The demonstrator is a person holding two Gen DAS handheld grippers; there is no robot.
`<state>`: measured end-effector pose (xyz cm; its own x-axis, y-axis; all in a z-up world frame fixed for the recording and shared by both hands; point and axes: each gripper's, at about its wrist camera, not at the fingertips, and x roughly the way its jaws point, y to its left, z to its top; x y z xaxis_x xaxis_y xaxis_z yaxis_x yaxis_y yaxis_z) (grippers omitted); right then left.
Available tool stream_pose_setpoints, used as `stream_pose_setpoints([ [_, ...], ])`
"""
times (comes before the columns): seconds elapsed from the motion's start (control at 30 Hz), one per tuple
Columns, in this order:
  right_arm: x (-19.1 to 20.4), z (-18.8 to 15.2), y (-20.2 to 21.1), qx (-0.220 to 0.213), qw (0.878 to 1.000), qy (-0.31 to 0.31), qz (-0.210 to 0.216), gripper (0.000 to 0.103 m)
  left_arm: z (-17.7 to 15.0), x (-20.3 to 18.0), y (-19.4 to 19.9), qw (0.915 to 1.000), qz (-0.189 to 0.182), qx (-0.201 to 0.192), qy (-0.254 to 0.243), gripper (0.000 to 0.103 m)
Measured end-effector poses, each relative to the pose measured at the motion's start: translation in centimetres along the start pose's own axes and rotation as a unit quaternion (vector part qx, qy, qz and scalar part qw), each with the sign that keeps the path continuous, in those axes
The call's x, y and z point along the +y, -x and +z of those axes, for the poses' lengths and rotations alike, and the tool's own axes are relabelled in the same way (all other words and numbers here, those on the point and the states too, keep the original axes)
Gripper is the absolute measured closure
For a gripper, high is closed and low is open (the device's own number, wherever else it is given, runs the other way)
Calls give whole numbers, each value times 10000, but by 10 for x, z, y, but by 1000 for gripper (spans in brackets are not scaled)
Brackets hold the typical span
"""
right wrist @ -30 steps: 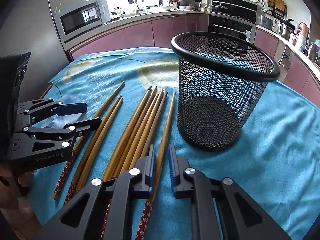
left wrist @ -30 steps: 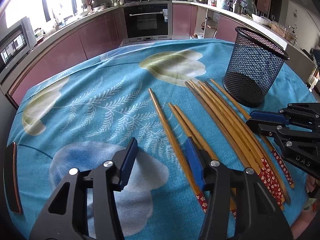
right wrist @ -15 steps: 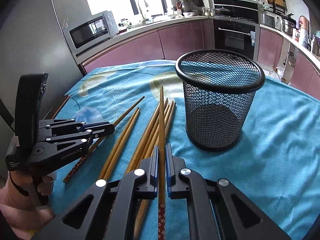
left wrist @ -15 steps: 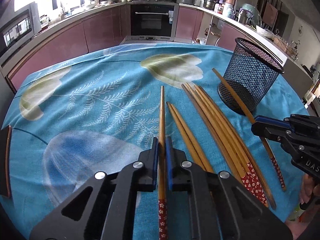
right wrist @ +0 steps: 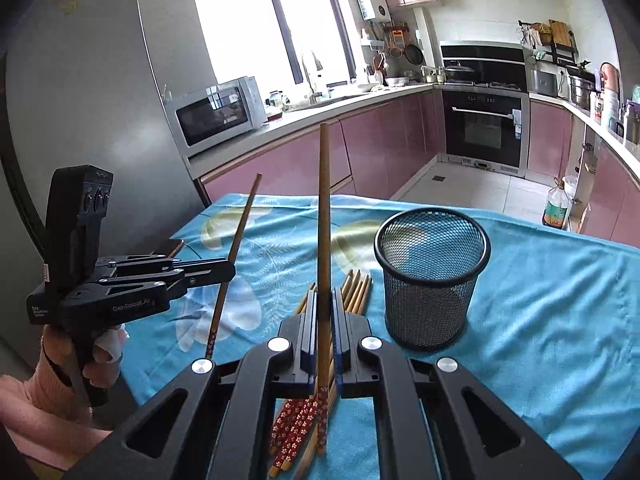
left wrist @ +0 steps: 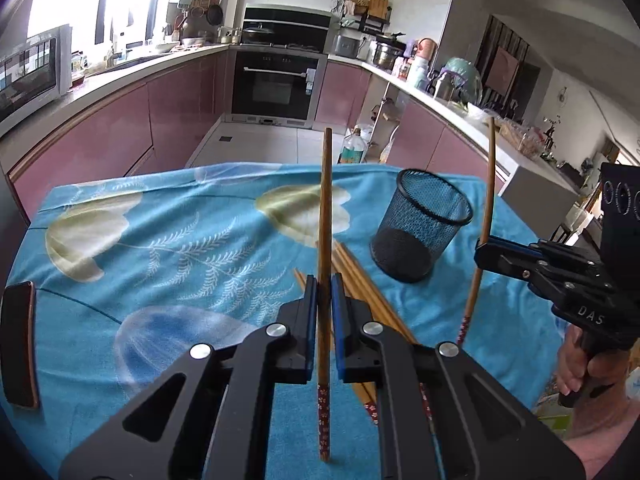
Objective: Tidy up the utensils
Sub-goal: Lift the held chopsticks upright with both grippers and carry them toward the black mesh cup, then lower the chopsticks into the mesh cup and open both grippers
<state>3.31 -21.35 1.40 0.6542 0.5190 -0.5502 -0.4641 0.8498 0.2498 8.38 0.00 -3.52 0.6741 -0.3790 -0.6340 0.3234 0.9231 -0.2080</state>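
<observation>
Chopsticks gripped, one in each claw, above the blue-clothed worktop.

In the left wrist view, the left claw was closed narrow on one chopstick that stood nearly upright, patterned red end low. At right, the right claw pinched a second chopstick just beside the mesh cup, which stood upright on the worktop. Loose chopsticks lay between the left claw and the cup, and a dark phone-like slab lay at the near left edge. In the right wrist view, the right claw clamped its chopstick upright over the loose chopsticks; the cup stood to the right, empty. At left, a hand held the left claw, clamped on its tilted chopstick.
</observation>
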Motion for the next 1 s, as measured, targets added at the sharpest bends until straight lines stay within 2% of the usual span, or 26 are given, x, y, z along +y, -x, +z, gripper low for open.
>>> stream_pose_setpoints([
  [0.2,2,14,16,-346,9994,39,43,97,21,-5,43,9978,-398,-520,87,95],
  [0.37,-1,27,24,-567,9984,51,64,97,43,-15,65,9937,-557,-967,119,95],
  [0.53,-7,43,36,-788,9969,75,17,97,65,-33,69,9906,-704,-1176,25,95],
  [0.73,-18,61,49,-1053,9944,78,-65,97,91,-54,61,9882,-918,-1225,-78,95],
  [1.0,-37,78,52,-1341,9903,49,-355,97,126,-81,45,9843,-1084,-1369,-264,95],
])
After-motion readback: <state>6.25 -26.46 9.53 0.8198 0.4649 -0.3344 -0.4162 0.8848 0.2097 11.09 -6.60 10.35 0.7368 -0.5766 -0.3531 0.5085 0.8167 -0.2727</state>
